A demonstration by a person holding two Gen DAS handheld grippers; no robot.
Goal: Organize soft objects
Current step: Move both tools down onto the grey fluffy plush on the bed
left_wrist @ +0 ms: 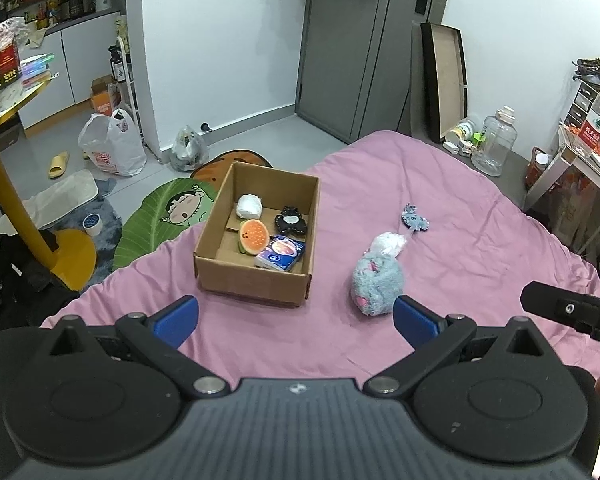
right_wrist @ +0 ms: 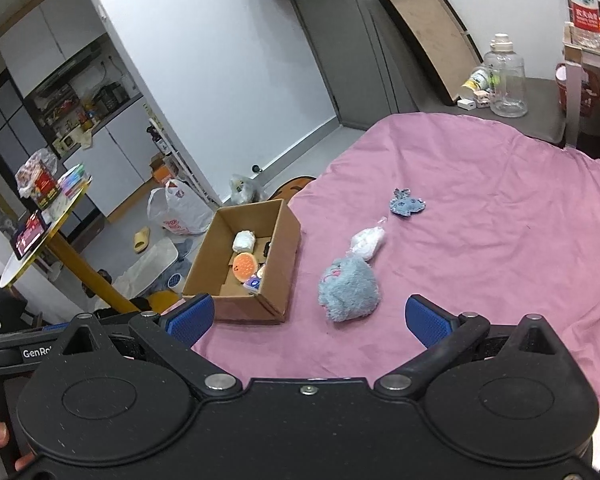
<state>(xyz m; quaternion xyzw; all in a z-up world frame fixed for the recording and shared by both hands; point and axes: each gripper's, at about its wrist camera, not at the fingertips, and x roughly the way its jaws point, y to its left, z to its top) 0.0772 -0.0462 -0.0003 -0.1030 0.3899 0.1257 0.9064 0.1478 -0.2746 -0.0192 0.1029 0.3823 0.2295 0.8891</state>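
Blue-padded left gripper (left_wrist: 296,320) and right gripper (right_wrist: 308,320) — both spread wide, holding nothing.

We see the box (left_wrist: 256,276) on the bed (left_wrist: 480,248), four small items inside; right of it lie the plush (left_wrist: 376,284), the bag (left_wrist: 388,243) behind, the small toy (left_wrist: 414,220) farthest.

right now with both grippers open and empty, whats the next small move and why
Probably bring the right gripper down over the fluffy blue plush. It lies nearest on the pink sheet, outside the cardboard box that already holds other soft items.
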